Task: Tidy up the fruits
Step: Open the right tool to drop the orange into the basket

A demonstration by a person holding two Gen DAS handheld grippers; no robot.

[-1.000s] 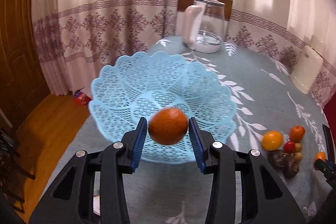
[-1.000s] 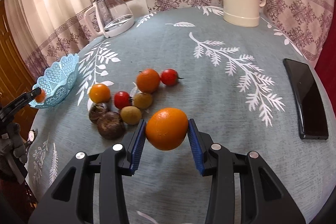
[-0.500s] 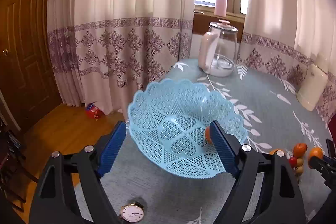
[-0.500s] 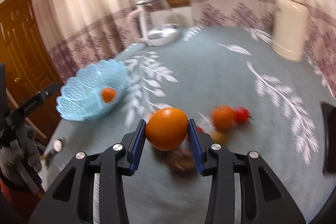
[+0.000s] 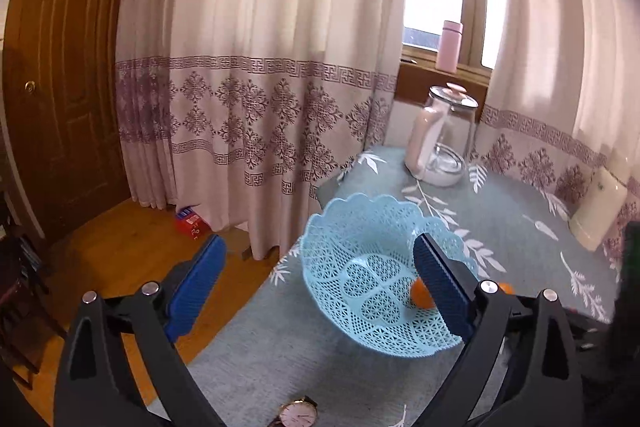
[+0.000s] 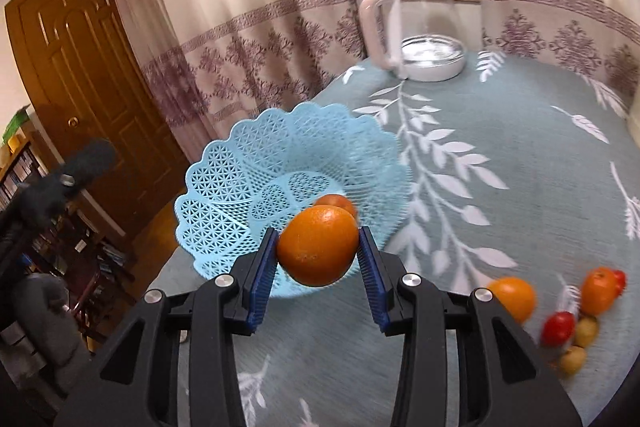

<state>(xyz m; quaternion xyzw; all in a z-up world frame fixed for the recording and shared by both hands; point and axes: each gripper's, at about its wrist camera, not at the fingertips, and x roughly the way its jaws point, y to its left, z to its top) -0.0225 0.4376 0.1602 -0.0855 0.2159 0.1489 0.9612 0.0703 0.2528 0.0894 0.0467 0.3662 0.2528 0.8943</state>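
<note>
An orange is gripped by the right tool near the basket; the left tool is spread wide.

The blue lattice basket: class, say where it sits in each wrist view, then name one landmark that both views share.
Left wrist view: the blue lattice basket lies lower centre-right on the table, partly behind the open left gripper's right finger.
Right wrist view: it lies centre-left, just behind the orange held in the right gripper.
Shared landmark: the glass kettle at the table's far edge.
</note>
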